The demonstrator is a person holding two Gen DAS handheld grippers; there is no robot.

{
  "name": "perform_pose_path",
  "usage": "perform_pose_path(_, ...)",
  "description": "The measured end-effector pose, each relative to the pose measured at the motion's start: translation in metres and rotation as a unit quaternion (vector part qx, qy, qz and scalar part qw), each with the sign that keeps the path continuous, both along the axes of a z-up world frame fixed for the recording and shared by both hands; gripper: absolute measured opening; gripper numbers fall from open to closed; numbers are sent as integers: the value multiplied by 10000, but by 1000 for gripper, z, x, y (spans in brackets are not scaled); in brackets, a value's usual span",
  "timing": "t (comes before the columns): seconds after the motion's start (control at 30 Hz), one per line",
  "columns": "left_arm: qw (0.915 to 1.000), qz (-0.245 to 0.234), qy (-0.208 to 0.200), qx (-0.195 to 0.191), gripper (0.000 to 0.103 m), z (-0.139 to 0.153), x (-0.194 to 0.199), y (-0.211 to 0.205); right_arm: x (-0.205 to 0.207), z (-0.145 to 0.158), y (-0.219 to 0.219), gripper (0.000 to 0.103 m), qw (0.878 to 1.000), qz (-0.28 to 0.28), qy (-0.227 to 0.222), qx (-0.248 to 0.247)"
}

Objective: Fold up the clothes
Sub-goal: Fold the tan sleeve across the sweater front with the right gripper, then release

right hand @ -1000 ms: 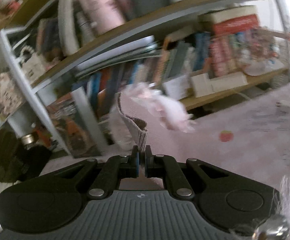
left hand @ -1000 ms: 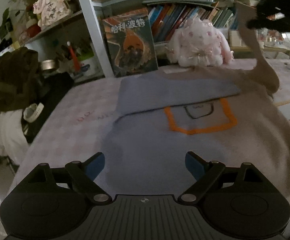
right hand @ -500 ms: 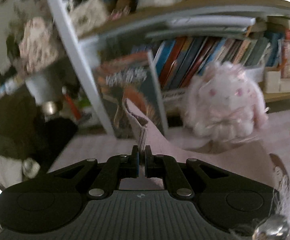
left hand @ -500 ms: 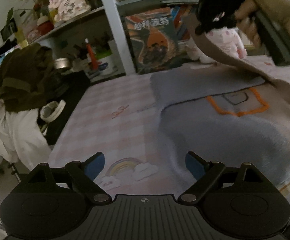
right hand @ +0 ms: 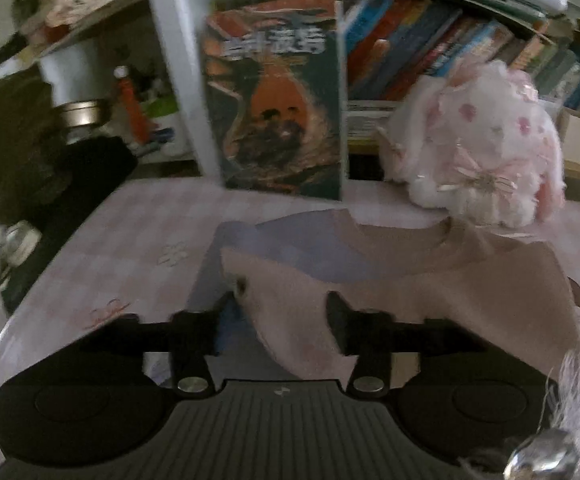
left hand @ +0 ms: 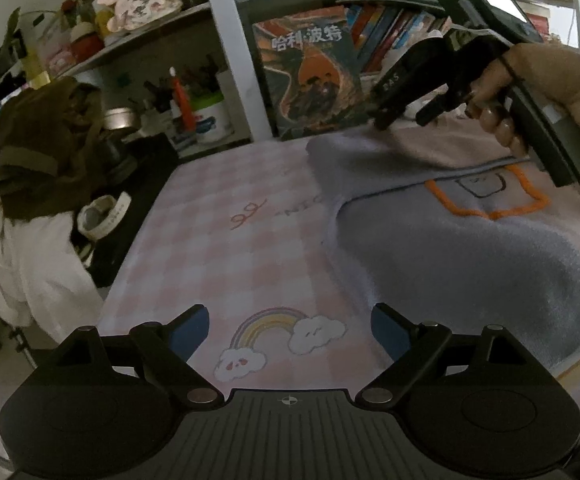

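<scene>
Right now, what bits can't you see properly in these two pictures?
- Grey and beige fleece sweater: its right side is cut off by the left wrist view's edge.
- Fluffy pink plush bunny: hidden behind the right gripper in the left wrist view.
- Dark poster-like book cover: lettering blurred in the right wrist view.

The worktop (left hand: 226, 240) has a cover of pink and white squares, with a little rainbow and two white clouds (left hand: 280, 342) drawn on it. The sweater (left hand: 469, 248) is grey-blue and tan, with an orange outline (left hand: 489, 200) on the front. The bunny toy (right hand: 485, 148) is white with pink spots, and the fingers (left hand: 190, 330) are black with blue pads.
</scene>
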State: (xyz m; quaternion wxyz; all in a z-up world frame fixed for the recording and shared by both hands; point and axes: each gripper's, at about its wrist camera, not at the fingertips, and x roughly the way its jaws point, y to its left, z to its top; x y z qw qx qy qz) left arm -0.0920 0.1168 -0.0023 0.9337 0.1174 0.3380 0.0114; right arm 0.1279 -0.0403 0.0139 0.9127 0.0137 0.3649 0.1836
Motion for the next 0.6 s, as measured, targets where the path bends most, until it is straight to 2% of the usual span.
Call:
perform_pose_path(0.03,10000,-33,-12,-15,91,0,1,-1,-4,1,-1,63,9999,92,33,-35)
perform_pose_path(0.17,9998,-164,-45,-101,94,0,9,-6,-27,4,-18,66,9997,125,70,-221)
perform_pose_path(0.37,9984,-415,72,-389,94,-7,24,-16,-76,-2,-85,67,9966,-717,337,-246)
perform_pose_path(0.5,9965,-619,249,-504,94,-14,33,-31,-120,-9,-136,67,9886,-1387,477,-341)
perform_pose_path(0.6,9958,-726,267,-482,95,-14,32,-42,-153,-15,-167,72,9817,-1766,540,-458)
